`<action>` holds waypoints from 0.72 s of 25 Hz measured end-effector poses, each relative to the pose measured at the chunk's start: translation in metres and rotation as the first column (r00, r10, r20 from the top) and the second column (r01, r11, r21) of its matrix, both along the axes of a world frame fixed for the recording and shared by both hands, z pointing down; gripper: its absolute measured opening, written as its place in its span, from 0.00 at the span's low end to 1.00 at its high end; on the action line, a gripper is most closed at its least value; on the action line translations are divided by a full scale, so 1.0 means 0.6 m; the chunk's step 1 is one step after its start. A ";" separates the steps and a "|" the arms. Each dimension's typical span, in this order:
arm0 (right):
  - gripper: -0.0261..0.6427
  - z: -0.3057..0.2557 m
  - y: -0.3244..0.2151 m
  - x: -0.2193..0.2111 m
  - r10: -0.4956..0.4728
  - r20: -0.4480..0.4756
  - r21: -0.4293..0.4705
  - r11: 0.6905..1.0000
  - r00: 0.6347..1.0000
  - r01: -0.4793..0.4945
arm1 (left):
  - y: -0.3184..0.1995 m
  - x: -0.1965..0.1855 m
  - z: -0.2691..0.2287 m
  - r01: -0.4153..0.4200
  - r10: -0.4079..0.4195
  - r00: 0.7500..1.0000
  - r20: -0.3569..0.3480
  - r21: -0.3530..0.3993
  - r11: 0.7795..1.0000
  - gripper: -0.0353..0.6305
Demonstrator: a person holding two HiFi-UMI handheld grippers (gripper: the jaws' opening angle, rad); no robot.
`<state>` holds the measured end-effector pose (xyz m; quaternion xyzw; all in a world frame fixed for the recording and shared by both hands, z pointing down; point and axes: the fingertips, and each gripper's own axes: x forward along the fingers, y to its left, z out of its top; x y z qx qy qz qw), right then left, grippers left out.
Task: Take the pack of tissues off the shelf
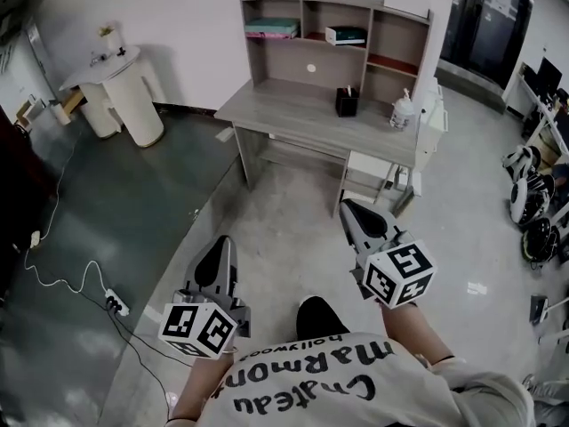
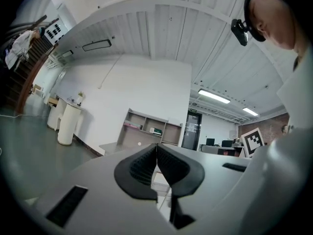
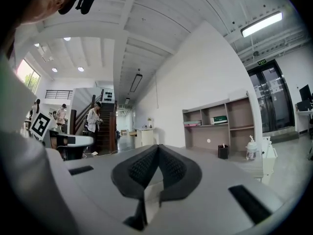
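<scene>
A grey desk point(image 1: 293, 109) with a shelf unit point(image 1: 333, 7) stands against the far wall. In the shelf's left compartment lies a flat teal and pink pack point(image 1: 271, 28); a white and green box point(image 1: 346, 36) sits in the middle one. Both my grippers are well short of the desk, over the floor. The left gripper point(image 1: 222, 243) is shut and holds nothing, and so is the right gripper point(image 1: 348, 205). In the left gripper view the shelf point(image 2: 146, 126) shows far beyond the closed left gripper point(image 2: 156, 146). In the right gripper view the pack point(image 3: 192, 123) is small and distant.
On the desk stand a black pen holder point(image 1: 347, 102) and a white pump bottle point(image 1: 402, 111). A white drawer unit point(image 1: 369, 172) sits under the desk's right side. A white round stand point(image 1: 124, 96) is at the left, a power strip with cable point(image 1: 116, 303) on the floor.
</scene>
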<state>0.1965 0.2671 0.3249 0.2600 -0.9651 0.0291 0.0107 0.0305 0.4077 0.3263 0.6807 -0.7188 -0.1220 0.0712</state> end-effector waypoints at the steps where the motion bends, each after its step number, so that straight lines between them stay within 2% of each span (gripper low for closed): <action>1: 0.06 0.006 -0.008 -0.006 -0.005 -0.007 -0.005 1.000 1.000 0.004 | -0.009 -0.002 0.005 -0.005 0.005 1.000 -0.002 -0.004 1.000 0.08; 6: 0.06 0.023 -0.062 -0.048 -0.027 -0.020 -0.020 0.999 0.999 0.026 | -0.060 -0.028 0.012 -0.002 0.002 1.000 0.006 -0.016 1.000 0.08; 11: 0.06 0.002 -0.144 -0.094 -0.051 0.002 -0.015 0.999 0.999 0.051 | -0.140 -0.063 -0.009 0.007 -0.007 1.000 0.021 0.009 1.000 0.08; 15: 0.06 -0.037 -0.214 -0.120 -0.061 0.029 0.023 0.998 0.998 0.060 | -0.200 -0.099 -0.041 0.059 -0.061 0.996 0.063 0.026 0.998 0.08; 18: 0.05 -0.056 -0.262 -0.135 -0.065 0.042 0.048 0.997 0.997 0.063 | -0.245 -0.120 -0.054 0.071 -0.074 0.995 0.060 0.048 0.996 0.08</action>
